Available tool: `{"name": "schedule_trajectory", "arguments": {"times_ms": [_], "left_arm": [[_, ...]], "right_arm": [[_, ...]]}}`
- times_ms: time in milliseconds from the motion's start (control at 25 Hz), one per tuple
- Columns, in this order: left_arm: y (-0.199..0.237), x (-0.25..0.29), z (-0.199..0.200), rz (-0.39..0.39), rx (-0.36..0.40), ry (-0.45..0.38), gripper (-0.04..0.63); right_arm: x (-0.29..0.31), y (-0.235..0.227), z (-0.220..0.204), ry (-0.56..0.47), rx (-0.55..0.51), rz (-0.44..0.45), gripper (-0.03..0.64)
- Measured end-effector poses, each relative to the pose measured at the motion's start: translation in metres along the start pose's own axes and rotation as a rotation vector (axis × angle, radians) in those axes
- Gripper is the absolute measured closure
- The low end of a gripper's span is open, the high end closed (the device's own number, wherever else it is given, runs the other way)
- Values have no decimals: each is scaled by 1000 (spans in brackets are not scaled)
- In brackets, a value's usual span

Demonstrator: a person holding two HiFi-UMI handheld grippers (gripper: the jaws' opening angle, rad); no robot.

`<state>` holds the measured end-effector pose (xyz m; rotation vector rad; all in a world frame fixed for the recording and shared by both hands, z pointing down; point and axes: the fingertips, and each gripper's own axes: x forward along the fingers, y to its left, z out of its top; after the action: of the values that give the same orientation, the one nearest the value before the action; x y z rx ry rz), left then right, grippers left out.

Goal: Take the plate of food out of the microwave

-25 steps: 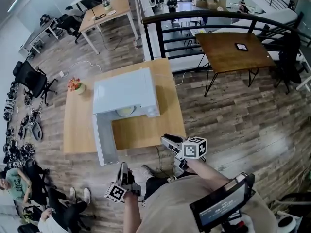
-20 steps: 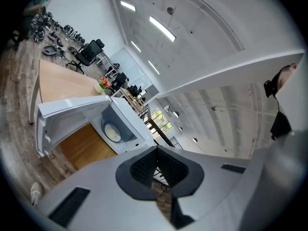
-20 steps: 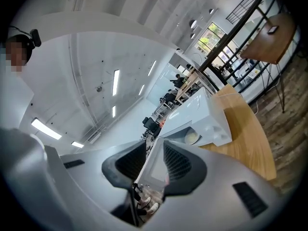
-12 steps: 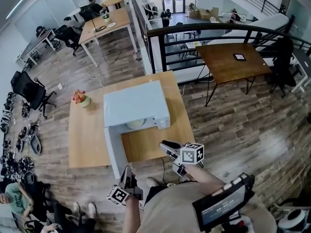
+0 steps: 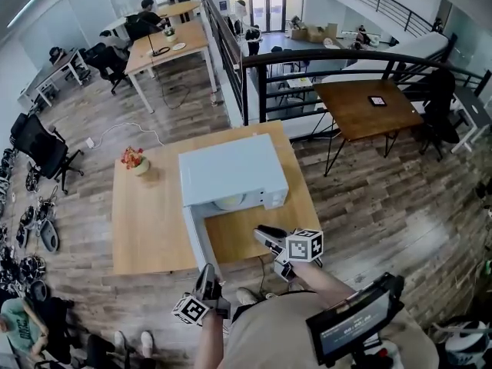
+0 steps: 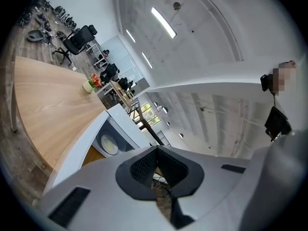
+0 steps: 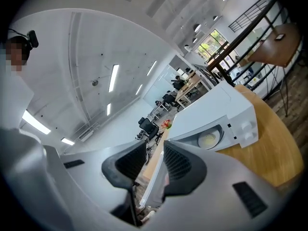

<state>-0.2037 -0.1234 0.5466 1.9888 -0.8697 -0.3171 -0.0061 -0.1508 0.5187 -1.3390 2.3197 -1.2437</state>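
Observation:
A white microwave [image 5: 231, 167] stands on a wooden table [image 5: 146, 221], its door [image 5: 197, 241] swung open toward me. Inside lies a pale plate of food [image 5: 231, 202], also visible as the plate [image 6: 109, 145] in the left gripper view and the plate [image 7: 208, 139] in the right gripper view. My right gripper [image 5: 267, 234] hovers over the table's near edge, short of the microwave's opening, its jaws a little apart with nothing between them. My left gripper [image 5: 207, 274] hangs lower, off the table near the door's end, its jaws shut and empty.
A small flower pot [image 5: 134, 160] sits at the table's far left. Behind the table runs a black railing [image 5: 323, 60], with a dark wooden table [image 5: 361, 106] to its right. Office chairs [image 5: 38, 148] stand at the left on the plank floor.
I have stepped closer to the table: the microwave has slid right and nearer in the head view. Both grippers travel with me toward it; their jaws look unchanged.

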Motion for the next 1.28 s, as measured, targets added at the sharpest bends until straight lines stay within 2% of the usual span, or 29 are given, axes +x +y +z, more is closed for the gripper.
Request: {"name": "schedule_trajectory", "arguments": {"times_ms": [360, 600, 720, 840, 1000, 1280], "left_arm": [[22, -12, 17, -75, -17, 68, 591], [30, -9, 28, -83, -9, 73, 591], [33, 4, 35, -65, 10, 53, 591], [37, 18, 37, -10, 19, 39, 591], [33, 39, 35, 44, 37, 28, 591], [25, 69, 37, 115, 104, 75, 591]], "right_arm": [[42, 26, -20, 28, -27, -62, 517], [50, 11, -28, 46, -9, -113, 517], [58, -14, -21, 37, -1, -138, 517], [70, -42, -16, 26, 24, -158, 517], [87, -100, -21, 21, 71, -224, 517], [139, -200, -50, -18, 258, -340, 517]]}}
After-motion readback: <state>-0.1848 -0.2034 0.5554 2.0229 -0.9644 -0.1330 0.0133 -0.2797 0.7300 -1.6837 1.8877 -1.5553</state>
